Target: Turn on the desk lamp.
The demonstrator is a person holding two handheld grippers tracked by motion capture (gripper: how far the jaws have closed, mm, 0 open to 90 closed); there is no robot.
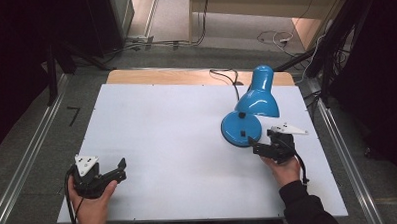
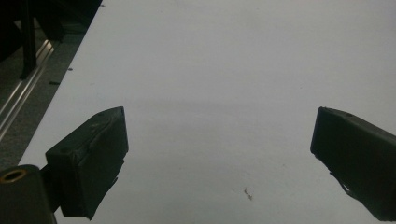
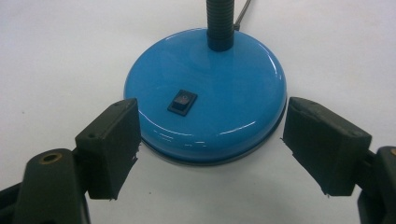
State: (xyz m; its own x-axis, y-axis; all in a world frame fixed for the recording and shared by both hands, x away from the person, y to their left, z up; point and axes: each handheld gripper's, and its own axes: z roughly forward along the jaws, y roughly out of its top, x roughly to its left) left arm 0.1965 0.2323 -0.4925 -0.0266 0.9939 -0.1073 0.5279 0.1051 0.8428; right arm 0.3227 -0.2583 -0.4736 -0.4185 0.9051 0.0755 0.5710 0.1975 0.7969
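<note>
We count one glossy blue metal desk lamp (image 1: 250, 107), one white rectangular tabletop (image 1: 177, 142), and two black claws: left claw (image 1: 119, 171), right claw (image 1: 254, 147).

Black claws (image 1: 260, 151), grey plates, black right sleeve (image 1: 305, 206).

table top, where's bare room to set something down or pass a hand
The white table is bare between the left gripper and the blue lamp, and along the far left. Crowded at right, where the right gripper faces the lamp's base.

Dim surroundings, evenly lit table (image 1: 187, 142), soft glare, mild blur
</note>
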